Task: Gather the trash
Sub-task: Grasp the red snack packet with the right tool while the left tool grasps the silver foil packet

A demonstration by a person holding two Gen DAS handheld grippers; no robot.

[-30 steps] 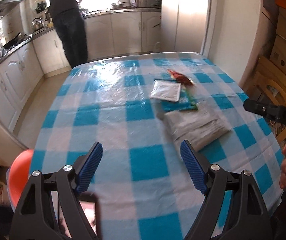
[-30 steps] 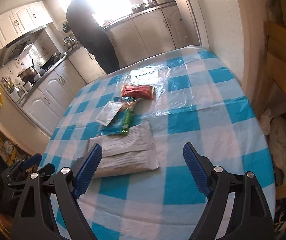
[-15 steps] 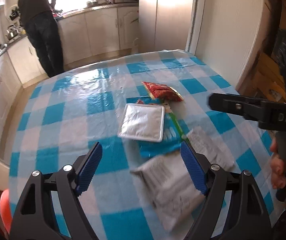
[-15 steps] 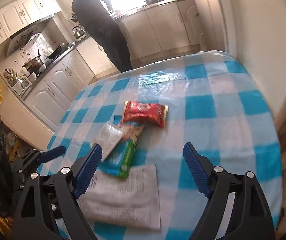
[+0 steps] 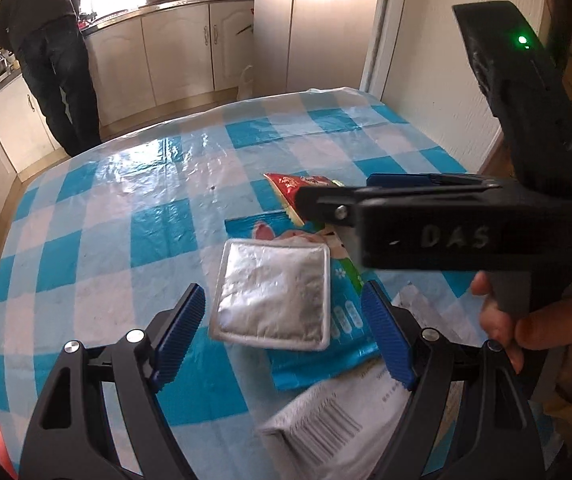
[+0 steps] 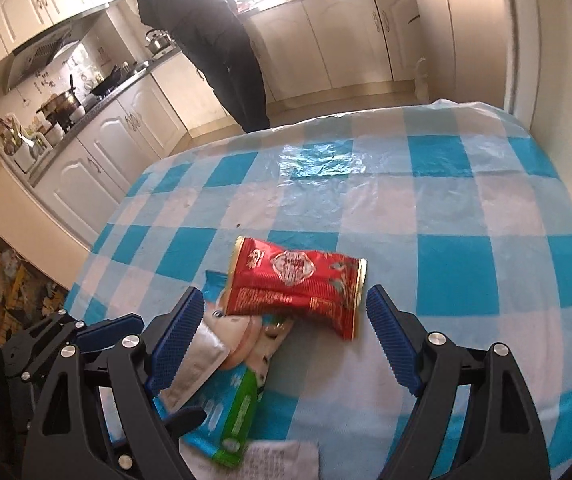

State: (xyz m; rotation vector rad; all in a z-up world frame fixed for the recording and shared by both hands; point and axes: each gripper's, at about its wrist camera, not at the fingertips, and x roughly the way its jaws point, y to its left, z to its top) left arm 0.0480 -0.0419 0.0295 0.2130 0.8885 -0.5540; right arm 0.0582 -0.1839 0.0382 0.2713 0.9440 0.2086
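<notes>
Left wrist view: left tongs gape empty over the foil pouch. Right tongs gape empty at the red wrapper. Nothing is collected yet; all trash lies on the table.

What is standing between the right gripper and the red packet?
Nothing visible. In the right wrist view the red packet lies on the checked table, framed by the open fingers of the right gripper, with no object in front of it. Its near edge overlaps the blue wrapper, which lies under it rather than across the approach.
</notes>
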